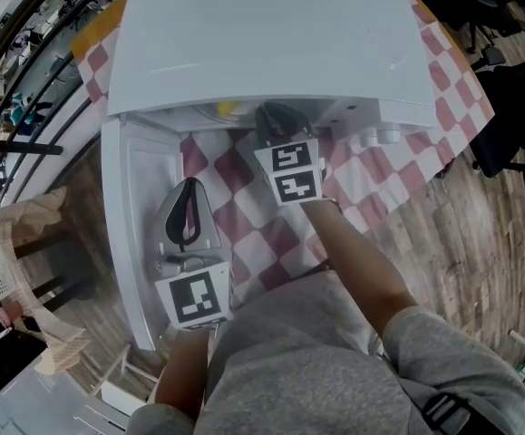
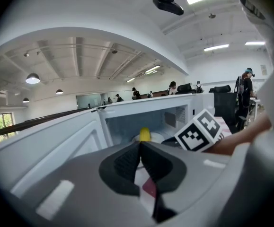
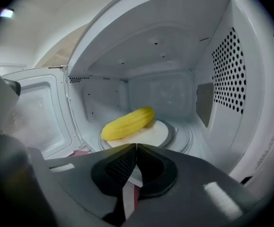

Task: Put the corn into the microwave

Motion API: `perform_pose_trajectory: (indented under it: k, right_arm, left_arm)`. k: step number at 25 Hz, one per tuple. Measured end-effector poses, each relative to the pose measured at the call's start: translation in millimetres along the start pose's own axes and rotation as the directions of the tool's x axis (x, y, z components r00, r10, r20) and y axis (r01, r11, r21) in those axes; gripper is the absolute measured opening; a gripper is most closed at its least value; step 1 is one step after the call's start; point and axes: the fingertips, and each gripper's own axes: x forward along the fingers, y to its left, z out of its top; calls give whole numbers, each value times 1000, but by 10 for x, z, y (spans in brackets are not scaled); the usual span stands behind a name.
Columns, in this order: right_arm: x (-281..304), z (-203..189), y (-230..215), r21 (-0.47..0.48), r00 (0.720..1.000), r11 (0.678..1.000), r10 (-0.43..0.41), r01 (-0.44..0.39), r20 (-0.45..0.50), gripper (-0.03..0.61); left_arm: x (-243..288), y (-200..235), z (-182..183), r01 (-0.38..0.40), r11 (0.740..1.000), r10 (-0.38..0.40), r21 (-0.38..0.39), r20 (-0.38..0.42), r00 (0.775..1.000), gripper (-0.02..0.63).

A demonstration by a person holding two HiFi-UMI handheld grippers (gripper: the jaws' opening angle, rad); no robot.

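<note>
The yellow corn (image 3: pixel 128 123) lies on the round white turntable (image 3: pixel 156 132) inside the white microwave (image 1: pixel 271 43), free of both grippers. A sliver of the corn (image 1: pixel 228 110) shows under the microwave's top edge in the head view, and the corn's tip (image 2: pixel 145 135) shows in the left gripper view. My right gripper (image 3: pixel 136 146) sits at the mouth of the cavity, shut with nothing between its pads. My left gripper (image 2: pixel 140 144) is shut and empty too, held lower left by the open door (image 1: pixel 140 207).
The microwave door swings out to the left. A red-and-white checked cloth (image 1: pixel 262 216) covers the table under the microwave. The right cavity wall has a perforated vent (image 3: pixel 231 70). Wooden floor (image 1: pixel 480 234) lies to the right of the table.
</note>
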Motion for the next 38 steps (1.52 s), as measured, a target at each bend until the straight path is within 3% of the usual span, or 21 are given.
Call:
perform_pose_trajectory:
  k: [1, 9, 14, 18, 27, 32, 38]
  right_arm:
    - [-19, 30, 20, -11, 999, 1000, 29, -29, 15, -3]
    - [-686, 373, 257, -146, 948, 956, 278, -256, 154, -2]
    - [-1204, 484, 206, -185, 913, 924, 368, -336, 176, -2]
    - [-1552, 567, -16, -114, 912, 932, 360, -343, 198, -2]
    - [-2161, 582, -506, -50, 945, 966, 259, -254, 199, -2]
    - [-2402, 603, -628, -22, 945, 965, 260, -261, 200, -2]
    - [-2596, 617, -576, -53, 947, 968, 251, -245, 200, -2]
  left_arm:
    - [-5, 4, 2, -3, 1000, 3, 3, 6, 1000, 11]
    - [-15, -75, -13, -11, 1000, 11, 3, 26, 1000, 11]
    - [-42, -191, -1, -2, 1000, 2, 4, 24, 1000, 11]
    - [-76, -295, -12, 8, 1000, -8, -1, 23, 1000, 11]
    - [-187, -613, 50, 48, 999, -48, -5, 45, 998, 11]
    - [-361, -658, 117, 10, 1000, -10, -7, 48, 999, 11]
    - [-617, -720, 226, -14, 999, 16, -29, 70, 997, 11]
